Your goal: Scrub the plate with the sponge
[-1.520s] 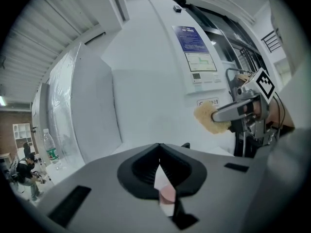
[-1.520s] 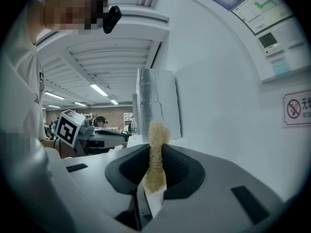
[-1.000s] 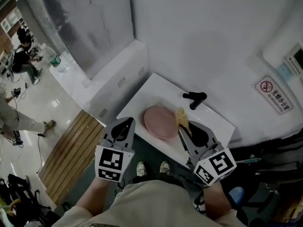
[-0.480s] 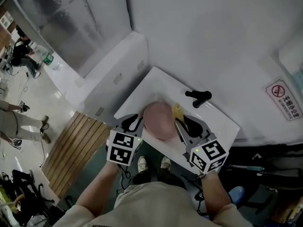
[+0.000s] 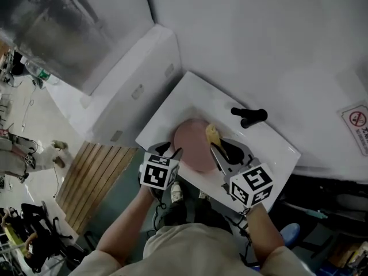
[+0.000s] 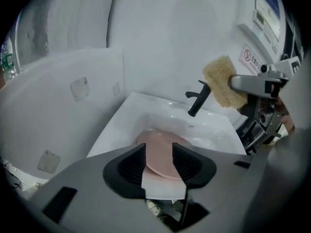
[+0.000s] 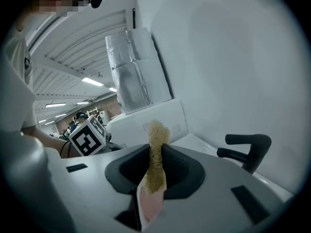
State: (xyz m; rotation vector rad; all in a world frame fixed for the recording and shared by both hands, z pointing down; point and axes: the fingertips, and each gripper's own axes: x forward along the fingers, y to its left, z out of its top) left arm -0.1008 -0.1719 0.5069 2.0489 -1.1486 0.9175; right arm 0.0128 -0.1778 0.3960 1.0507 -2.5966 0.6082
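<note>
A round pink plate (image 5: pixel 191 145) lies in the white sink (image 5: pixel 172 105). My left gripper (image 5: pixel 171 153) hovers at the plate's near left rim. Its jaws are opening, and in the left gripper view the plate (image 6: pixel 160 147) shows through the gap of the left gripper (image 6: pixel 159 155), with neither pad pressing on it. My right gripper (image 5: pixel 215 146) is shut on a yellow sponge (image 5: pixel 212 134) above the plate's right edge. The sponge (image 7: pixel 157 130) is squeezed thin between the jaws of the right gripper (image 7: pixel 156 149) and sticks out past their tips.
A black faucet (image 5: pixel 248 117) stands at the sink's back right, beyond the sponge. A white boxed ledge (image 5: pixel 123 88) runs along the sink's left side and a white wall rises behind. Wooden slats (image 5: pixel 92 171) cover the floor to the left.
My left gripper has moved forward to the plate's near rim and its jaws have spread apart. My right gripper still grips the sponge over the plate's right edge.
</note>
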